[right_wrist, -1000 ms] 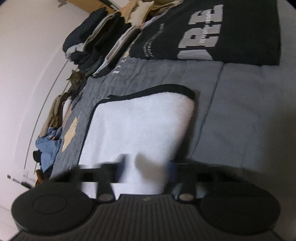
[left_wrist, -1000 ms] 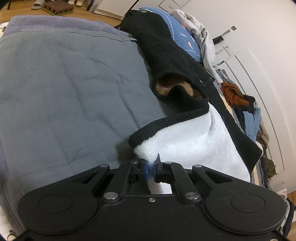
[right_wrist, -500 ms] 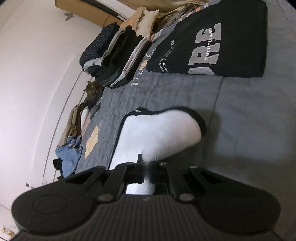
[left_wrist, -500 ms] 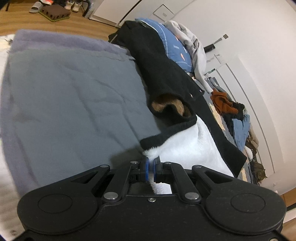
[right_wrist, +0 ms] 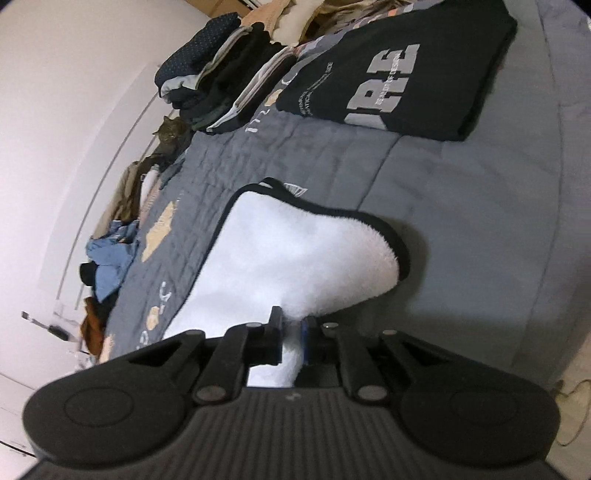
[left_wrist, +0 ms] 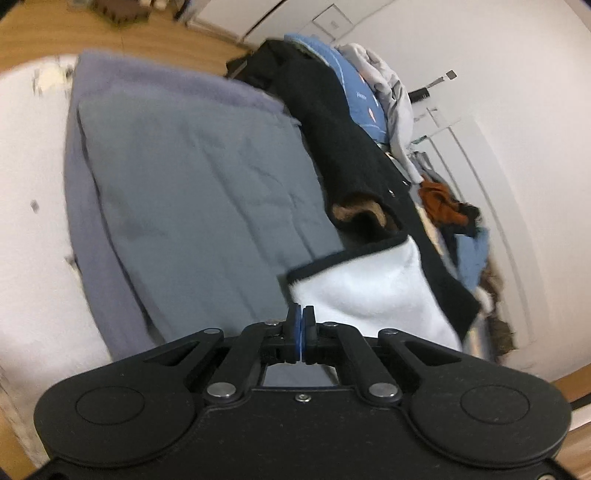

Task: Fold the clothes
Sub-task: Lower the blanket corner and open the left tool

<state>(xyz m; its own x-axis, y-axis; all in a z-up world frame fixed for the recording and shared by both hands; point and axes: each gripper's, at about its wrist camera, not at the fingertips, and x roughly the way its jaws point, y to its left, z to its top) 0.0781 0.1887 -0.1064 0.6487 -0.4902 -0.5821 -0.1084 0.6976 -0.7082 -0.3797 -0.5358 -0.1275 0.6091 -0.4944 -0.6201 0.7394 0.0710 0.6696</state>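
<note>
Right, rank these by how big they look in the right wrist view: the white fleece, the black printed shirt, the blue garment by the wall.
Largest to smallest as they appear:
1. white fleece, though nearness to the camera inflates it
2. black printed shirt, close behind; the order is unsure
3. blue garment, clearly smallest

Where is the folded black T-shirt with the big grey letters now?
In the right wrist view the T-shirt lies flat at the upper right on the grey bed cover, beside the stack of folded clothes to its left.

Blurred floor items (left_wrist: 122, 9) (upper left) defy identification.
</note>
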